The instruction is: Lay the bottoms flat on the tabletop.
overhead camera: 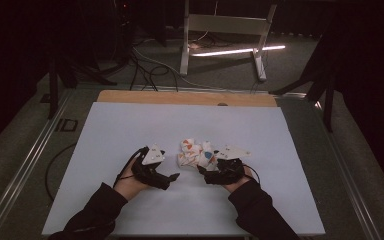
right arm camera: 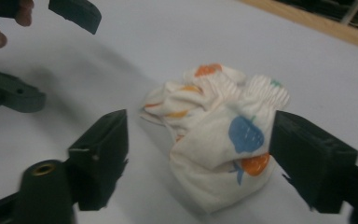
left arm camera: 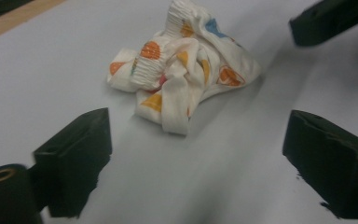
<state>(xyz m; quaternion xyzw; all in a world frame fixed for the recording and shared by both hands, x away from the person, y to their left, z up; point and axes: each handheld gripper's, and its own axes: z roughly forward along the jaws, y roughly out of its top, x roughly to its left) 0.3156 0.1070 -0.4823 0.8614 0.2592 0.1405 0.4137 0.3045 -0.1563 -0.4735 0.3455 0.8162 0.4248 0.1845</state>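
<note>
A crumpled white cloth (overhead camera: 196,152) printed with orange, blue and yellow shapes lies in the middle of the white table cover (overhead camera: 130,125). My left gripper (overhead camera: 172,177) rests low to the left of the cloth with its tips towards it. In the left gripper view the cloth (left arm camera: 182,74) lies ahead of the left gripper (left arm camera: 196,135), which is open with bare table between its jaws. My right gripper (overhead camera: 202,172) sits at the cloth's near right. Its jaws stand wide on either side of the cloth (right arm camera: 219,135), so the right gripper (right arm camera: 200,135) is open.
A wooden table edge (overhead camera: 185,97) runs along the back of the cover. Beyond it on the floor are dark cables (overhead camera: 145,70), a white frame (overhead camera: 225,25) and a bright light strip (overhead camera: 240,51). The other gripper's jaw (left arm camera: 326,18) shows past the cloth.
</note>
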